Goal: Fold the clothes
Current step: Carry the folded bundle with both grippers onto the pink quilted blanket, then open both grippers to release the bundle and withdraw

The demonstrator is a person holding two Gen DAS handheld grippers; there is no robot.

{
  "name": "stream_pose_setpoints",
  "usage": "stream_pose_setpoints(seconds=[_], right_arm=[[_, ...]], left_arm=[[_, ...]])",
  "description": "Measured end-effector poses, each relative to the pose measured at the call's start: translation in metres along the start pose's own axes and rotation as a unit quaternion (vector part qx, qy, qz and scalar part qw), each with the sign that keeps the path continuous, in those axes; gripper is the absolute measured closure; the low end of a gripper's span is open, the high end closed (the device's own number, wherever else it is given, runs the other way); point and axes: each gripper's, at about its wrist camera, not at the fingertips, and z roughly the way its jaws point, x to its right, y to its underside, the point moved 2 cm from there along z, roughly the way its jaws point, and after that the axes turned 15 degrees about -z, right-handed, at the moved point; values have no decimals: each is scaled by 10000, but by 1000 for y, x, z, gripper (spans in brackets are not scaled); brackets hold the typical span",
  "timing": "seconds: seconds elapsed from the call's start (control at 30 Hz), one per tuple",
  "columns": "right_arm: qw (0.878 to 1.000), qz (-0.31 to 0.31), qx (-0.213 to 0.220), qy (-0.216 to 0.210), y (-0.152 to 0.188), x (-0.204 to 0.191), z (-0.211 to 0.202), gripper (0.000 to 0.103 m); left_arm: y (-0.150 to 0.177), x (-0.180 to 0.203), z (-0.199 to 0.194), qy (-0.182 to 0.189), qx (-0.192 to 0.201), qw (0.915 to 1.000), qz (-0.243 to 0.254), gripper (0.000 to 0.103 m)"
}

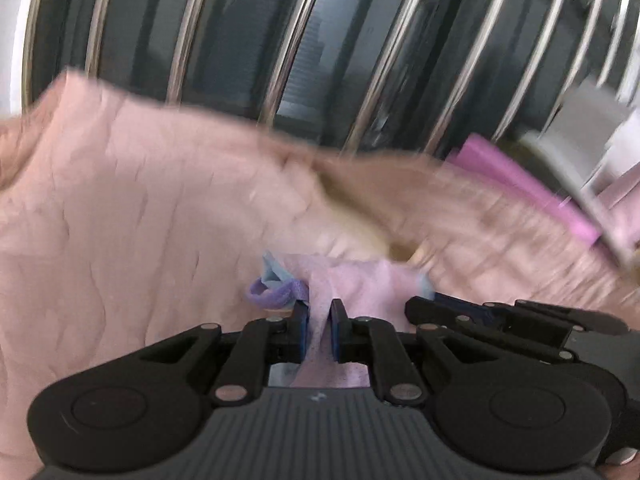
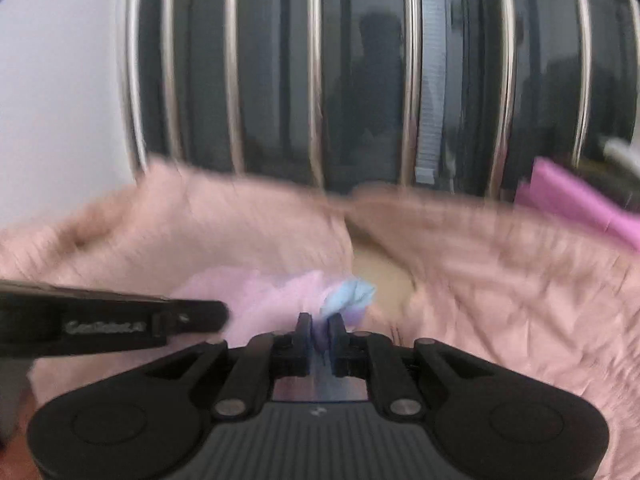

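A small light-pink garment [image 1: 356, 280] with purple and light-blue trim is held up between both grippers, above a pink quilted blanket [image 1: 120, 208]. My left gripper [image 1: 319, 316] is shut on its pink cloth. My right gripper [image 2: 321, 330] is shut on its blue and purple edge [image 2: 348, 296]. The two grippers are close side by side: the right one shows at the right of the left wrist view [image 1: 500, 316], the left one at the left of the right wrist view [image 2: 120, 320]. Both views are blurred by motion.
A dark headboard with chrome vertical bars [image 2: 320, 80] stands behind the blanket [image 2: 500, 264]. A bright magenta folded cloth [image 1: 520, 184] and a grey-white object [image 1: 580, 140] lie at the far right. A white wall [image 2: 60, 80] is at the left.
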Motion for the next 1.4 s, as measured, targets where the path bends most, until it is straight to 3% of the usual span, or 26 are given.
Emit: stream_pose_setpoints(seconds=[0.03, 0.1, 0.17, 0.23, 0.37, 0.43, 0.5, 0.53, 0.57, 0.63, 0.77, 0.83, 0.87, 1.07, 1.17, 1.27, 1.4], right_arm=[[9999, -23, -155, -20, 7, -1, 10, 93], [9995, 93, -295, 1, 18, -1, 16, 78], [9989, 259, -399, 47, 23, 2, 16, 68], [9988, 361, -328, 73, 23, 4, 10, 62], [9984, 534, -165, 61, 19, 11, -1, 65], [9984, 559, -83, -48, 14, 12, -5, 75], [9989, 326, -307, -149, 16, 1, 1, 77], [9989, 185, -425, 0, 16, -7, 2, 80], [9990, 171, -356, 216, 13, -12, -11, 85], [9978, 159, -201, 616, 8, -23, -38, 83], [9975, 458, 374, 391, 3, -47, -117, 67], [9961, 559, 485, 479, 8, -61, -148, 66], [9953, 640, 532, 500, 13, -68, -162, 66], [9929, 984, 546, 372, 55, -105, -231, 65], [9928, 944, 576, 457, 72, -124, -270, 55], [9931, 886, 606, 462, 83, -141, -304, 53], [9943, 692, 630, 516, 99, -170, -343, 38]], left_arm=[[4, -4, 6, -87, -47, 10000, 10, 81], [6, -8, 7, -241, 2, 9997, 82, 62], [4, -12, 1, -135, 4, 9999, 15, 55], [1, -18, -5, -58, -34, 10000, -74, 54], [-1, -15, -5, -328, -73, 9994, 57, 55], [0, -9, -1, -490, -102, 9983, 301, 56], [0, -3, -1, -653, -118, 9964, 529, 56], [0, -1, -4, -726, -118, 9954, 611, 56], [-3, -2, -16, -741, -76, 9955, 577, 56], [-9, -5, -56, -596, 223, 9971, 418, 51], [-1, -4, -127, -700, 510, 9955, 376, 37], [15, 0, -156, -764, 531, 9948, 404, 22], [23, 1, -171, -795, 541, 9945, 418, 20], [77, 9, -246, -1057, 474, 9911, 653, 19], [102, 11, -290, -1032, 648, 9907, 600, 16], [130, 14, -325, -1065, 736, 9902, 522, 13], [164, 13, -357, -1126, 791, 9891, 524, 10]])
